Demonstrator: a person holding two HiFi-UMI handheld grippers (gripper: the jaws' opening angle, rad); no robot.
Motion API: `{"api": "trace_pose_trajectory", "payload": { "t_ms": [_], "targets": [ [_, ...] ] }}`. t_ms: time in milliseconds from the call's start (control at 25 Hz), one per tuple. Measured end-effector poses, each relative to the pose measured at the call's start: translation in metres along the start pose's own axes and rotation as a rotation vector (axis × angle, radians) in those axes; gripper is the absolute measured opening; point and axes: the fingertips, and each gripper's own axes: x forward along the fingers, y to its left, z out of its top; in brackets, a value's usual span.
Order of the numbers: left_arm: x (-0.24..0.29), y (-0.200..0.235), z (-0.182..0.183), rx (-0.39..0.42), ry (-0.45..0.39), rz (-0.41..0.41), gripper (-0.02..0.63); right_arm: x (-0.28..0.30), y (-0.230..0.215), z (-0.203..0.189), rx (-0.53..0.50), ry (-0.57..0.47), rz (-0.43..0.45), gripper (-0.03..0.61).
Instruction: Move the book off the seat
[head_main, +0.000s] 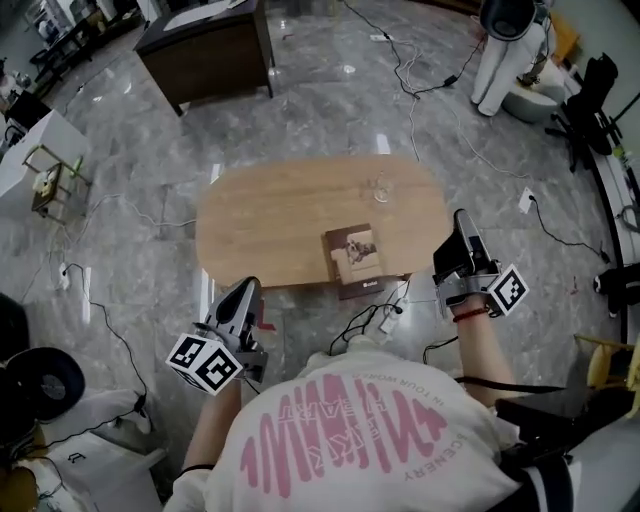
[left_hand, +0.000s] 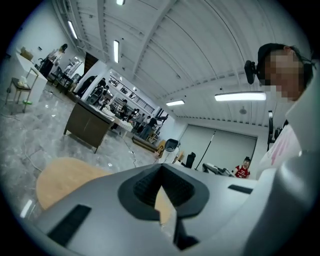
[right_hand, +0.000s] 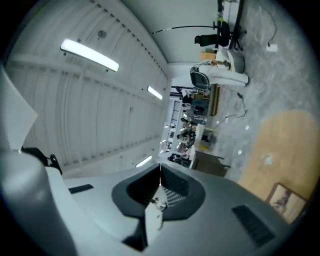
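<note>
Left claw (head_main: 248, 288): jaws closed pad to pad, nothing between them. The left gripper view confirms it, with the tips (left_hand: 161, 169) meeting and empty. It hangs short of the near edge of the oval wooden table (head_main: 270, 215), off the table's left half, tips aimed roughly toward the edge. Its marker cube (head_main: 205, 363) sits at the rear, by the person's forearm.

Right claw (head_main: 462, 218): also closed and empty. The right gripper view shows the pads (right_hand: 160, 170) together. It sits just off the table's right end and touches nothing. Its marker cube (head_main: 507, 290) faces outward at the wrist.

Book (head_main: 355, 260): lies flat on the table at the near edge, cover up, with a picture on the cover. It is ahead and to the right of the left claw and to the left of the right claw, clear of both. In the right gripper view the book (right_hand: 286, 200) shows low right of the jaws, on the tabletop (right_hand: 285, 145).

A clear glass (head_main: 381, 188) stands on the table beyond the book, farther from both claws. Cables and a white power strip (head_main: 388, 318) lie on the floor between the claws, under the table edge.
</note>
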Motion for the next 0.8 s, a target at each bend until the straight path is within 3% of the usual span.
{"api": "trace_pose_trajectory", "payload": {
  "t_ms": [120, 240, 320, 400, 440, 600, 800],
  "targets": [
    [0.01, -0.007, 0.017, 0.041, -0.047, -0.03, 0.008, 0.01, 0.061, -0.006, -0.024, 0.042, 0.207, 0.013],
    [0.016, -0.014, 0.021, 0.061, -0.054, -0.05, 0.008, 0.017, 0.107, -0.03, -0.176, 0.125, 0.325, 0.014],
    [0.019, -0.015, 0.019, 0.087, -0.04, -0.034, 0.008, 0.019, 0.112, -0.056, -0.36, 0.23, 0.283, 0.012],
    [0.021, -0.013, 0.012, 0.096, -0.022, -0.005, 0.008, 0.018, 0.098, -0.076, -0.555, 0.344, 0.179, 0.011],
    [0.021, -0.013, 0.009, 0.088, -0.014, 0.002, 0.008, 0.016, 0.089, -0.082, -0.604, 0.381, 0.125, 0.011],
    [0.018, -0.017, 0.004, 0.065, 0.021, -0.007, 0.008, 0.003, 0.062, -0.081, -0.617, 0.406, -0.028, 0.011],
    [0.022, -0.015, -0.01, 0.072, 0.039, -0.012, 0.008, -0.011, 0.034, -0.075, -0.712, 0.433, -0.125, 0.011]
  ]
}}
